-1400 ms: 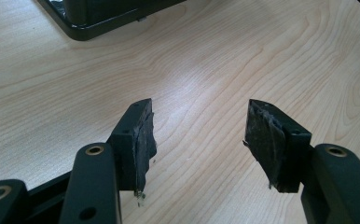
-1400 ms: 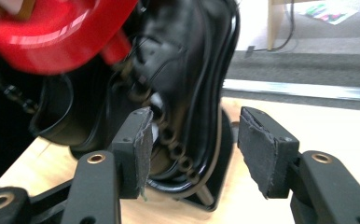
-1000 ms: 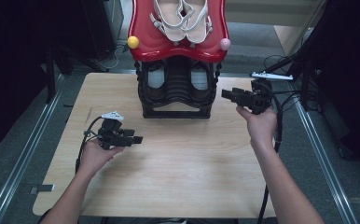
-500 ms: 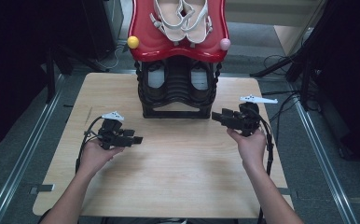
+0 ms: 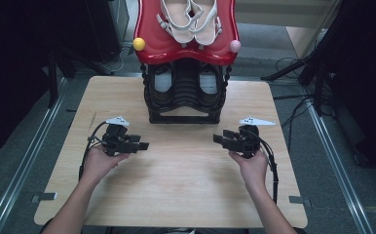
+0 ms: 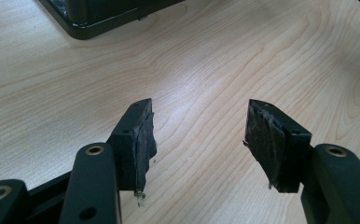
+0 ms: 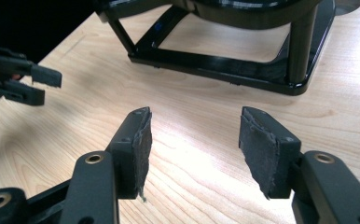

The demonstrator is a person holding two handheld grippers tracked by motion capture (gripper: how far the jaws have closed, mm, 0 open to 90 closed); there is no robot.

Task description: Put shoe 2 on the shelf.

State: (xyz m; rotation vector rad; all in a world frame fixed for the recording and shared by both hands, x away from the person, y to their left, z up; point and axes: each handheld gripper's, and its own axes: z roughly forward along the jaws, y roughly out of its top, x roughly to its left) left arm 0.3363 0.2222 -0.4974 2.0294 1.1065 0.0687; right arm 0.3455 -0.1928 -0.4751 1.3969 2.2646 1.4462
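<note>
A black shoe rack (image 5: 184,95) stands at the far middle of the wooden table (image 5: 176,190), its base frame (image 7: 225,65) close ahead in the right gripper view. On its red top shelf (image 5: 186,46) lies a pair of white sandals (image 5: 190,19); dark shoes (image 5: 162,80) sit on the tier below. My left gripper (image 5: 143,145) rests low at the table's left, open and empty, jaws pointing right (image 6: 199,135). My right gripper (image 5: 217,139) sits low at the right, open and empty (image 7: 194,144), jaws pointing left toward the other one (image 7: 22,81).
A yellow ball (image 5: 139,44) and a pink ball (image 5: 235,46) cap the red shelf's front corners. Bare wood lies between the two grippers. Metal rails (image 5: 28,156) run along both table sides, with cables and stand legs (image 5: 293,73) on the floor at the right.
My right gripper has come down from beside the rack to just above the table and moved nearer the person. The left gripper has stayed put.
</note>
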